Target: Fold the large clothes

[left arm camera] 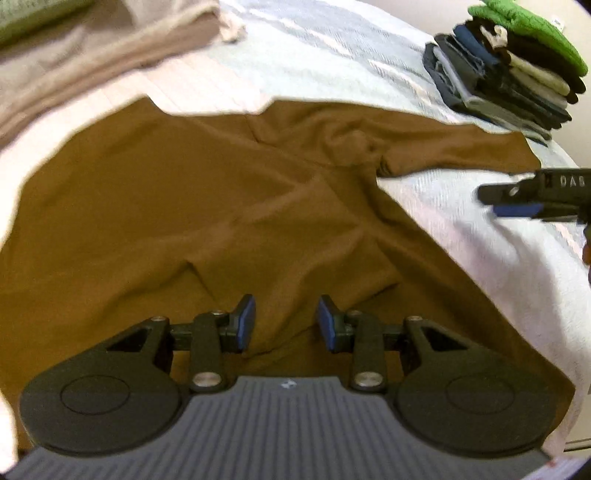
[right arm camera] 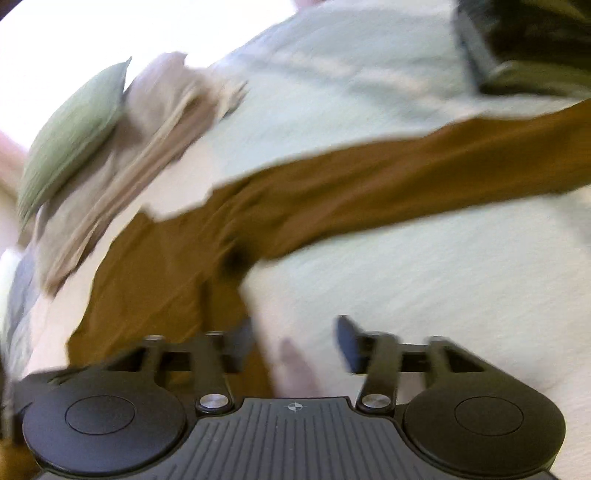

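Bedspread point(left arm camera: 461, 229): brown shirt point(left arm camera: 184, 206) under parted fingers point(left arm camera: 245, 321).

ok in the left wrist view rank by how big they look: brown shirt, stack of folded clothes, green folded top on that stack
1. Brown shirt, spread over the bed, by far the largest.
2. Stack of folded clothes, though distance shrinks it.
3. Green folded top, smallest.

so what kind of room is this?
Likely a bedroom: the brown shirt is spread on a bed with pale bedding, a green pillow at its far end, and a stack of folded clothes on it.
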